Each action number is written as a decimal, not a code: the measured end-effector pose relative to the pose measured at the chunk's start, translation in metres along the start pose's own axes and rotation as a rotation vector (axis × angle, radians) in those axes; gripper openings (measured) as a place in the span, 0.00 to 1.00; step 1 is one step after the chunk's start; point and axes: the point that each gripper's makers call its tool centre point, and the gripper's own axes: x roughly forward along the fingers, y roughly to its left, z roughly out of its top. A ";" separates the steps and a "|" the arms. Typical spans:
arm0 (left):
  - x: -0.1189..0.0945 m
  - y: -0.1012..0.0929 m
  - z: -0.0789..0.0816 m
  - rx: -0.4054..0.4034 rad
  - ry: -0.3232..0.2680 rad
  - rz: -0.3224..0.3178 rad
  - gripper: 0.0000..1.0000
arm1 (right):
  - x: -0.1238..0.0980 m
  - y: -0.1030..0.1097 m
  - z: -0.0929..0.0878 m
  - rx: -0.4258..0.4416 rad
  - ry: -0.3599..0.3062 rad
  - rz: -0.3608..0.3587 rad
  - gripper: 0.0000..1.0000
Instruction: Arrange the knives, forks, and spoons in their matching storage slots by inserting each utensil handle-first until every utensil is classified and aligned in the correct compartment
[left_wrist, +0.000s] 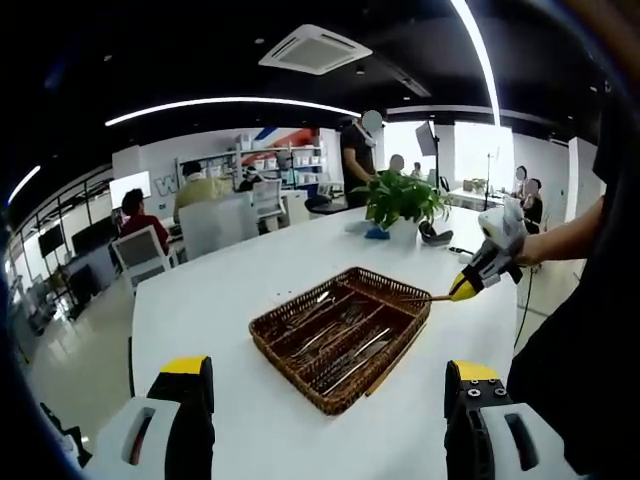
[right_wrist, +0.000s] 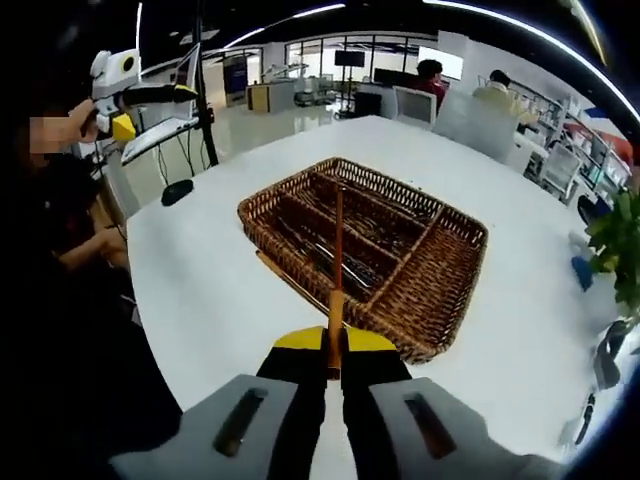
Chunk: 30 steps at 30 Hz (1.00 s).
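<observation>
Left gripper (left_wrist: 328, 400), bottom of the left gripper view: two chunky jaws, light grey casing with a dark oblong slot in each, black inner faces, yellow caps on the tips. Right gripper (left_wrist: 463, 287), right of centre in that view: white-grey body, black mid section, yellow tip. In the right gripper view the right gripper (right_wrist: 334, 352) rises from the bottom edge: same grey housings with dark slots, black jaws, yellow tips. Left gripper (right_wrist: 150, 93), upper left there: white body, yellow block, black jaw with a yellow tip. Person wears dark clothing (left_wrist: 575, 330), right edge of the left gripper view.
</observation>
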 end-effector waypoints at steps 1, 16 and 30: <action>0.000 0.000 0.000 0.000 0.000 -0.002 1.00 | -0.001 -0.002 0.000 0.010 0.002 -0.009 0.02; 0.009 0.001 0.004 0.018 -0.005 -0.017 1.00 | -0.023 -0.041 -0.003 0.156 -0.028 -0.194 0.01; 0.008 0.004 0.000 0.009 -0.005 -0.012 1.00 | -0.043 -0.066 -0.018 0.272 -0.020 -0.301 0.01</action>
